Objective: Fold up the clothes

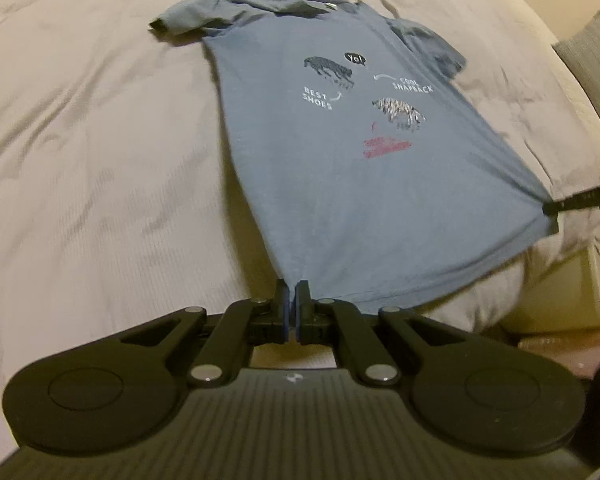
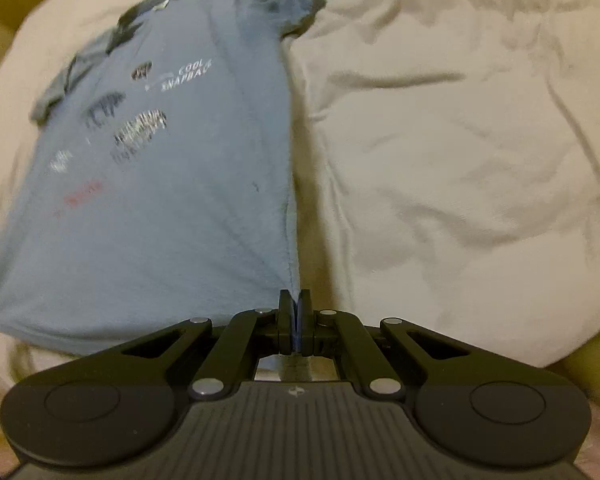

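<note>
A blue T-shirt with printed animals and white lettering lies front up on a pale bedspread, collar at the far end. My left gripper is shut on the hem's left corner, pulling it taut. In the left wrist view the right gripper pinches the hem's right corner at the frame's right edge. The right wrist view shows that gripper shut on the same blue T-shirt, with cloth stretched away from it. Both sleeves are crumpled near the collar.
The wrinkled bedspread spreads wide on either side of the shirt. A grey pillow rests at the far right. The bed's near edge drops off to a floor right of the hem.
</note>
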A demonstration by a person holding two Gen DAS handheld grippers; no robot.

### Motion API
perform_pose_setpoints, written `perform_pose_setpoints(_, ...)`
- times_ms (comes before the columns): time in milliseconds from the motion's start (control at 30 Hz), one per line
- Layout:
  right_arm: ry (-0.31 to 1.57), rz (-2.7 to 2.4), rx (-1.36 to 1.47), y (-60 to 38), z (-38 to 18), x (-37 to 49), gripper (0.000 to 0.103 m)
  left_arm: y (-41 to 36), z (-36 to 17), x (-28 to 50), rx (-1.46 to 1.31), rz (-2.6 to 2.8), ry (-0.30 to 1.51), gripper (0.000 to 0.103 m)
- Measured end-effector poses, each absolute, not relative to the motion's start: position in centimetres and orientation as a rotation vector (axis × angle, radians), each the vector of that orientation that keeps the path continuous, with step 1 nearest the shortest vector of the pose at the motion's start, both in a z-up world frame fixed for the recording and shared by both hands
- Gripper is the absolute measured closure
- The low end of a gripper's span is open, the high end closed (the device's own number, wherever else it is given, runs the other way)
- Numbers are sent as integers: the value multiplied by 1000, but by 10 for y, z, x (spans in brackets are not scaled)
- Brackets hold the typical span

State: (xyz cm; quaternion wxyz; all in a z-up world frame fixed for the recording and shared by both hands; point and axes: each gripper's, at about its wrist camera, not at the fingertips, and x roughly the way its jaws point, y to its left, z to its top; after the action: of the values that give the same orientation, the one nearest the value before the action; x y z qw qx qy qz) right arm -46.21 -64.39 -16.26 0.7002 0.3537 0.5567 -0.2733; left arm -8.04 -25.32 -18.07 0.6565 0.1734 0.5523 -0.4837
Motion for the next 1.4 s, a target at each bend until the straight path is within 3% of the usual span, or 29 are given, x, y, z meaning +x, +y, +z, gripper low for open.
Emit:
perform_pose_setpoints(200,1335,-598,751,-615,-168,-477,103,-221,-183,-114,389,-1071,1331,103)
perform_pose_setpoints(400,1395,-599,713,-599,-202,-488,103,-213,-221,-133,400,-1001,1430,102)
perform_pose_setpoints(467,1439,-617,660,-600,-207,-487,91,-214,-227,-132,461,-993,1430,101)
perform_pose_setpoints(567,1430,-643,614,-608,-198,-487,83,-210,-223,-121,514,-961,1393,99)
perform_pose_setpoints(733,1337,-682,627,-636,-182,-476,82,-209,-209,-89,536,-929,1297,95)
perform_pose_setpoints(800,1292,-683,616,-648,-172,-466,80,-224,-198,-76,533,-949,1237,89)
perform_pose_setpoints(967,1168,-654,564,-695,-146,-424,62,-279,-177,-52,517,-970,1129,79)
perform_pose_setpoints(1267,1015,-621,612,-853,-188,-339,61,-402,-193,-39,574,-1004,1114,71)
perform_pose_setpoints(1400,1070,-561,576,-892,-224,-316,61,-453,-206,-49,612,-1071,1108,69)
